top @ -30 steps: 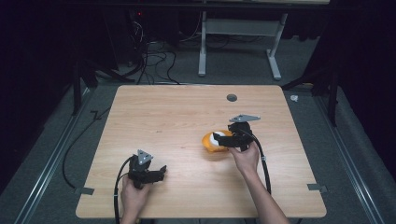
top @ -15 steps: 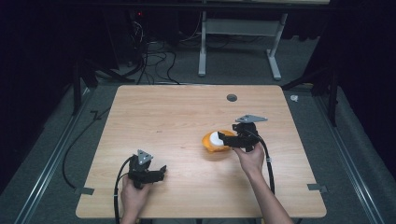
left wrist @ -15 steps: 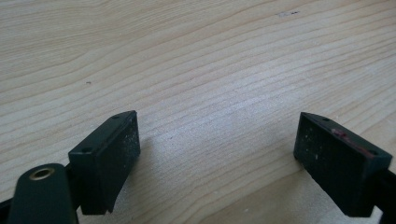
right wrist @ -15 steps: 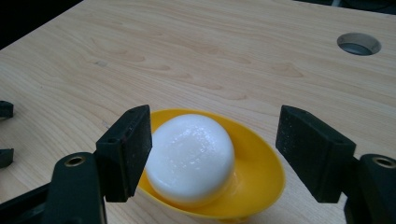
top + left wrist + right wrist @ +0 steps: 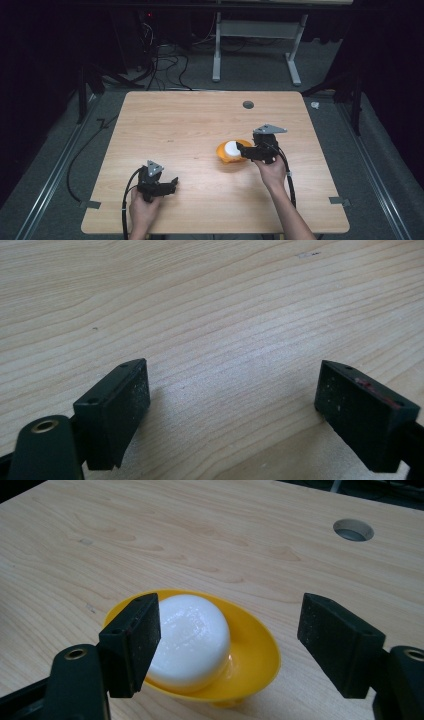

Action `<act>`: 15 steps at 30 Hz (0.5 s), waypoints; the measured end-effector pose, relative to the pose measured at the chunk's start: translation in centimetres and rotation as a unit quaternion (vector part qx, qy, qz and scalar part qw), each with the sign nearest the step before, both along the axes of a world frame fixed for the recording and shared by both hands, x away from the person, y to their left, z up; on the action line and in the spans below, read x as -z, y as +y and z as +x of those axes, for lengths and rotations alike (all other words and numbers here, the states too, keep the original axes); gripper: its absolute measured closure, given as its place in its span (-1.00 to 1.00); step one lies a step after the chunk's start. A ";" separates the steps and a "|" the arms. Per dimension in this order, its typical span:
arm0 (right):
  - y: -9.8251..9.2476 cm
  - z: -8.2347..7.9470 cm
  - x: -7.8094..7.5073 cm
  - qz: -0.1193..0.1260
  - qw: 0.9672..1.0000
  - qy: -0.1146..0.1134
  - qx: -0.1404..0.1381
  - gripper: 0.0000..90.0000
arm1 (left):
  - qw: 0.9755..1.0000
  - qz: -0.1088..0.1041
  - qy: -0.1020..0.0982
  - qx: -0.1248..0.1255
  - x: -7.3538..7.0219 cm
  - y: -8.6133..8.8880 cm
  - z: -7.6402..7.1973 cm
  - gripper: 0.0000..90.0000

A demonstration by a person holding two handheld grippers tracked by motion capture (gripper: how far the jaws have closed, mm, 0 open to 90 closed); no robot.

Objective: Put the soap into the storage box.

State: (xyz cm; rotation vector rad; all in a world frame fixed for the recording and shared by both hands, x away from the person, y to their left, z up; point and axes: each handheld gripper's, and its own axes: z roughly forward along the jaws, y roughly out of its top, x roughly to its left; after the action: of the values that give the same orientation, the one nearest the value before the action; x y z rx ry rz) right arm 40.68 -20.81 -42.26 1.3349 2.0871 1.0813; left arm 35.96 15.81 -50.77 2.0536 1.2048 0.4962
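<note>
A yellow bowl (image 5: 231,152) (image 5: 250,650) sits on the wooden table (image 5: 190,125), right of centre. Inside it lies a white rounded lump (image 5: 231,148) (image 5: 192,637), like a bar of soap. My right gripper (image 5: 243,150) (image 5: 227,632) hovers open just at the bowl's right side, its jaws spread wide above the bowl and holding nothing. My left gripper (image 5: 172,184) (image 5: 232,405) rests low over bare wood near the front left, open and empty.
A round cable hole (image 5: 248,104) (image 5: 353,529) is set in the table toward the far edge. Cables trail from both grippers toward the front edge. Behind the table stands a white desk frame (image 5: 255,45) on a dark floor.
My right gripper has drawn back slightly to the right, away from the bowl. The bowl and white lump stay in place. The left gripper has not moved.
</note>
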 end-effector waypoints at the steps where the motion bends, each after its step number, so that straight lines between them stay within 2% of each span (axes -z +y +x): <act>1: -0.1 0.0 0.0 -0.001 1.000 0.001 -0.001 -0.44 | 1.000 0.000 0.000 0.000 0.0 0.0 0.0 -0.67; 8: -0.6 -0.6 -0.5 0.005 1.000 -0.007 -0.001 -0.47 | 1.000 0.000 0.000 0.000 0.0 0.0 0.0 -0.67; 11: -0.8 -0.9 -0.5 -0.009 1.000 -0.016 0.005 -0.48 | 1.000 0.000 0.000 0.000 0.0 0.0 0.0 -0.67; 15: -1.1 -1.1 -0.4 -0.007 1.000 -0.016 0.005 -0.48 | 1.000 0.000 0.000 0.000 0.0 0.0 0.0 -0.67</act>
State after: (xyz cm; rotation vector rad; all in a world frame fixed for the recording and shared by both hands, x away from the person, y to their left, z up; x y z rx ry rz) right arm 39.55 -21.89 -41.88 1.3114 2.0602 1.0744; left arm 35.93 15.83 -50.77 2.0539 1.2052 0.4969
